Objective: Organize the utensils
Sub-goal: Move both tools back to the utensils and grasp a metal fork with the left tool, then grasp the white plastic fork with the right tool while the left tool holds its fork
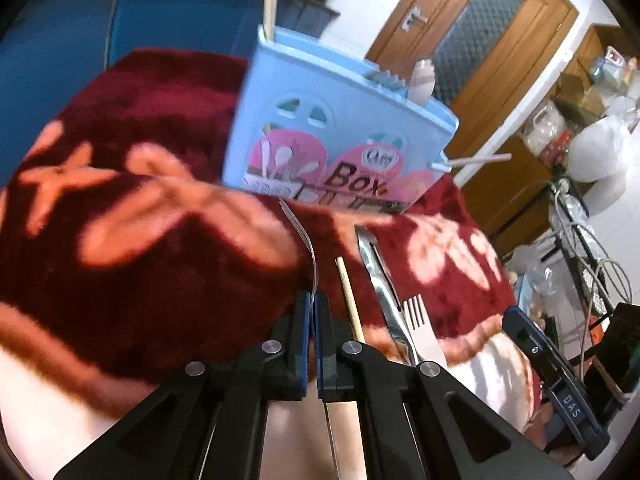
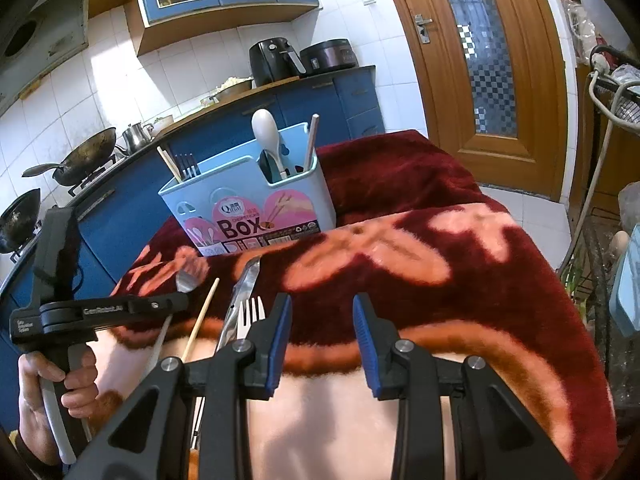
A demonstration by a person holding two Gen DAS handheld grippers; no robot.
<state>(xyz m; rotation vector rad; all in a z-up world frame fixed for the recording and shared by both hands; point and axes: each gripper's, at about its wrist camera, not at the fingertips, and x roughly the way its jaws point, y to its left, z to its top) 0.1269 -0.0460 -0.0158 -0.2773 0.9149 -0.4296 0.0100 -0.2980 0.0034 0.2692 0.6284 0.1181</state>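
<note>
A light blue utensil box (image 1: 340, 136) (image 2: 248, 196) stands on a red flowered blanket (image 1: 120, 240) (image 2: 440, 264). It holds a white spoon (image 2: 266, 130), chopsticks and dark forks. My left gripper (image 1: 314, 300) (image 2: 182, 300) is shut on a metal spoon (image 1: 302, 236) (image 2: 188, 276), seen edge-on and lifted off the blanket. A single wooden chopstick (image 1: 350, 296) (image 2: 202, 316), a metal knife (image 1: 380, 272) (image 2: 244, 284) and a white fork (image 1: 420, 328) (image 2: 250, 316) lie to its right. My right gripper (image 2: 322, 320) is open and empty above the blanket near the fork.
A wooden door (image 2: 480, 60) is behind on the right. A blue kitchen counter (image 2: 240, 120) with woks and appliances runs behind the table. A wire rack with cables (image 2: 608, 120) stands at the right.
</note>
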